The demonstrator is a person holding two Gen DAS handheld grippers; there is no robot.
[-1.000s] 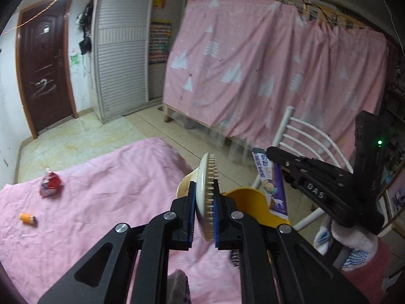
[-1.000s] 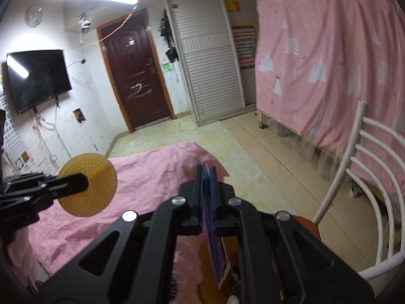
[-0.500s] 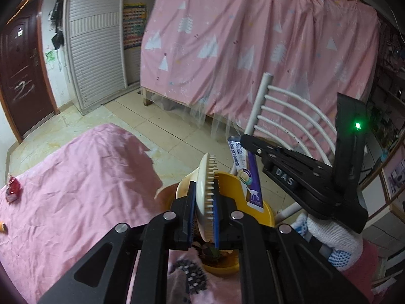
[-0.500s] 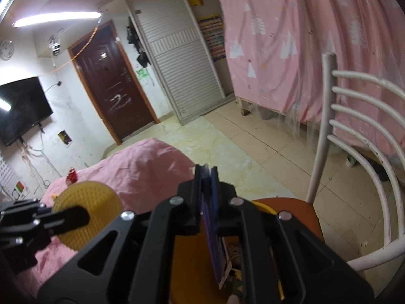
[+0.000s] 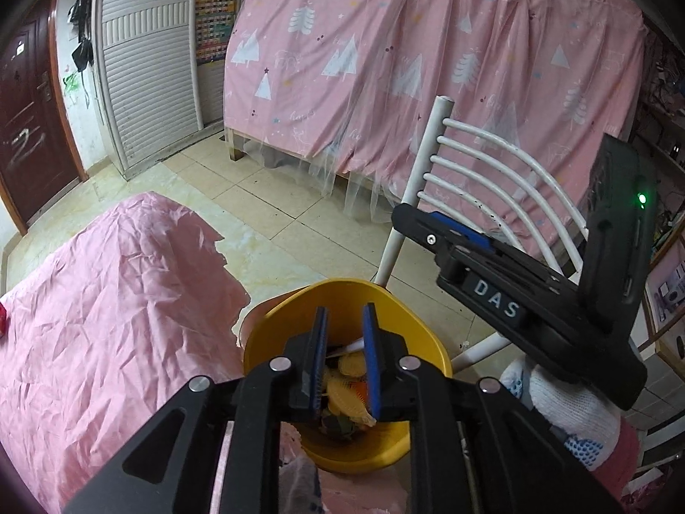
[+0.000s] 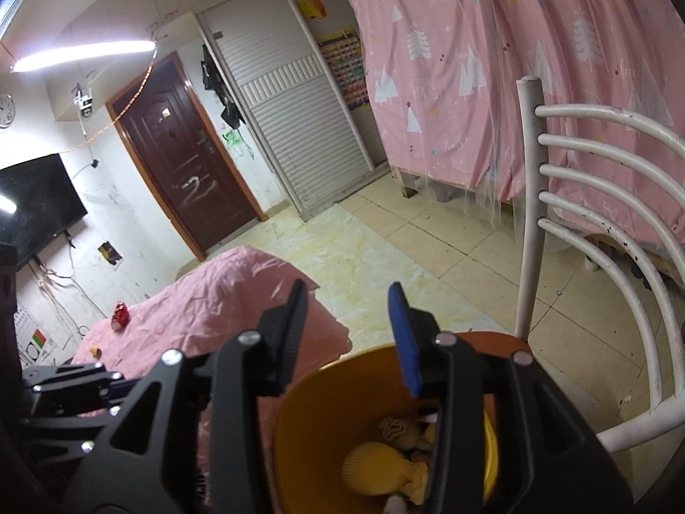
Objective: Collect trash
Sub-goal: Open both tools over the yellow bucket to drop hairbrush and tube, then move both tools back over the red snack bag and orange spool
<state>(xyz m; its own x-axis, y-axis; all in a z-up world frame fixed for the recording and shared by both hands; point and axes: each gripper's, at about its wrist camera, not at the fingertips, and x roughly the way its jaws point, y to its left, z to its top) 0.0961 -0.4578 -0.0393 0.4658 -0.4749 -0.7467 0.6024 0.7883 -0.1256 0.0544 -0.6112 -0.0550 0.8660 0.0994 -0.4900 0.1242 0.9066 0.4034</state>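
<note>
A yellow bin (image 5: 274, 334) stands on a chair seat beside the pink-covered table; it also shows in the right wrist view (image 6: 308, 419). Inside lie a yellow round brush (image 6: 372, 467) and other scraps (image 5: 346, 385). My left gripper (image 5: 344, 321) is open and empty right above the bin. My right gripper (image 6: 349, 304) is open and empty over the bin's rim; it shows from the side in the left wrist view (image 5: 449, 231). A red wrapper (image 6: 120, 315) and a small orange piece (image 6: 93, 349) lie on the far part of the table.
A white slatted chair (image 5: 479, 171) holds the bin, its back (image 6: 599, 197) at the right. The pink-clothed table (image 5: 107, 321) lies left. A pink curtain (image 5: 428, 64) hangs behind; tiled floor, a brown door (image 6: 184, 171) and a TV (image 6: 34, 205) beyond.
Both grippers opened. The brush left my left gripper and the toothpaste box left my right gripper; the brush now lies in the bin. Both cameras tilted down over the bin.
</note>
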